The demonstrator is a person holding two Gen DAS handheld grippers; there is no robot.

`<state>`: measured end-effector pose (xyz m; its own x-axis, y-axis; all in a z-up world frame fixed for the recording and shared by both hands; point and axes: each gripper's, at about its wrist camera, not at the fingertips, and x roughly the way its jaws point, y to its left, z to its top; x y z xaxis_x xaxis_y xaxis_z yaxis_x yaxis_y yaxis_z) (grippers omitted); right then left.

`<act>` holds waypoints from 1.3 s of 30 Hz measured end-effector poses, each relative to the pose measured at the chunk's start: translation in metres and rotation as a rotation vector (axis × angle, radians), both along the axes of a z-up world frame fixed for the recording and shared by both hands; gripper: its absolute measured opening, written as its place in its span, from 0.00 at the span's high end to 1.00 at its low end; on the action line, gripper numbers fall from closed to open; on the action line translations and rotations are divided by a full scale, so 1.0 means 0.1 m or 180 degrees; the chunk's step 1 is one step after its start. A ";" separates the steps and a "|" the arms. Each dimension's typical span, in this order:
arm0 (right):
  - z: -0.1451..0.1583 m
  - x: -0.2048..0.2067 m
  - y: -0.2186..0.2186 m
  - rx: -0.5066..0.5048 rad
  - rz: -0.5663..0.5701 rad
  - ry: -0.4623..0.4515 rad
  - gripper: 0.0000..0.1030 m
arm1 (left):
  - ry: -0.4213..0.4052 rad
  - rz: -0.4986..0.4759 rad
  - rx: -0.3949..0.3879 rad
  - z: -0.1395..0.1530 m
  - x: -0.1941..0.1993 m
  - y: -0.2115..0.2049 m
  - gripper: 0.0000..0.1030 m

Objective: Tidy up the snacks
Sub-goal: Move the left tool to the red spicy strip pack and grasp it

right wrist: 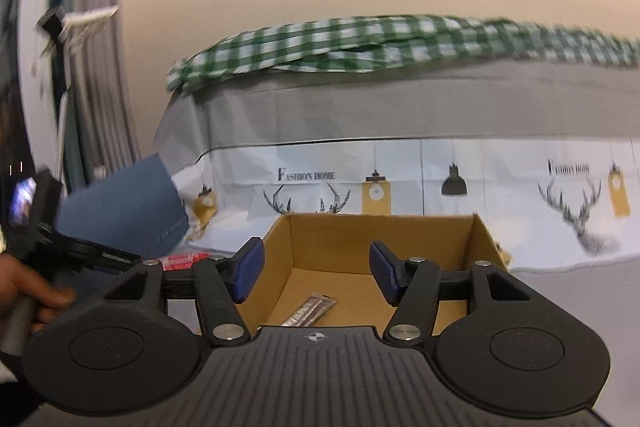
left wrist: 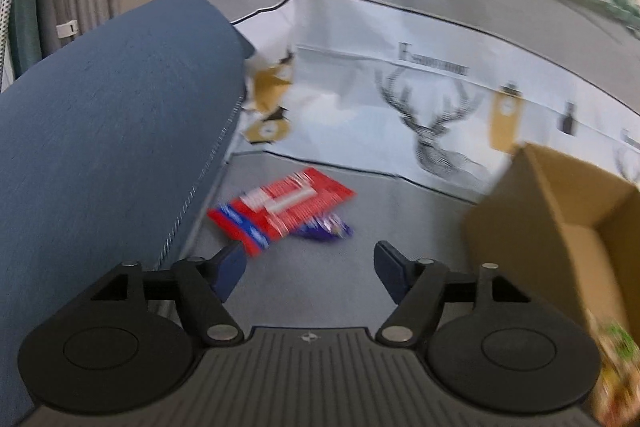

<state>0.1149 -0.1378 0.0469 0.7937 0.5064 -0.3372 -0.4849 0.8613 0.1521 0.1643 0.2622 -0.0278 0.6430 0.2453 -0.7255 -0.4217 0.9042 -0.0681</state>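
In the left wrist view a red snack packet point(left wrist: 286, 211) lies on the grey surface, over a purple wrapper point(left wrist: 330, 227). My left gripper point(left wrist: 310, 273) is open and empty, just short of the packet. A cardboard box point(left wrist: 560, 223) stands to its right. In the right wrist view my right gripper point(right wrist: 316, 271) is open and empty above the open cardboard box point(right wrist: 360, 241). A silver stick packet point(right wrist: 310, 311) lies on the box floor. The red packet point(right wrist: 182, 261) shows left of the box.
A blue cushion point(left wrist: 108, 139) rises at the left. A white cloth with deer prints point(left wrist: 436, 123) hangs behind. A green checked cloth point(right wrist: 360, 43) lies on top. The other hand-held gripper point(right wrist: 36, 219) is at the left edge. A colourful packet point(left wrist: 618, 367) sits at the box's near side.
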 end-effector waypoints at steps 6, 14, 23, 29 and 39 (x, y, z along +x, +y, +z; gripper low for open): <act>-0.02 0.10 -0.17 0.0262 -0.0128 0.0148 0.39 | 0.0156 0.0101 -0.0002 -0.17 0.68 0.28 0.17; -0.02 0.12 -0.20 0.0288 -0.0095 0.0141 0.37 | 0.0881 0.0026 0.0161 -0.56 1.18 0.38 0.27; -0.04 0.16 -0.21 0.0326 -0.0127 0.0205 0.35 | 0.0974 -0.0331 0.0199 -0.52 0.59 0.18 0.76; -0.04 0.13 -0.12 0.0182 -0.0108 0.0176 0.34 | 0.0966 -0.0566 -0.0184 -0.44 -0.18 -0.12 0.93; -0.07 -0.19 0.29 -0.0479 0.0202 -0.0225 0.33 | 0.0606 -0.0314 -0.0538 -0.34 -1.42 -0.14 0.72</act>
<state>0.0960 -0.1089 0.0401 0.7861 0.5044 -0.3574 -0.5440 0.8390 -0.0126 0.0224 0.2481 -0.0614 0.5058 0.0533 -0.8610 -0.3519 0.9240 -0.1495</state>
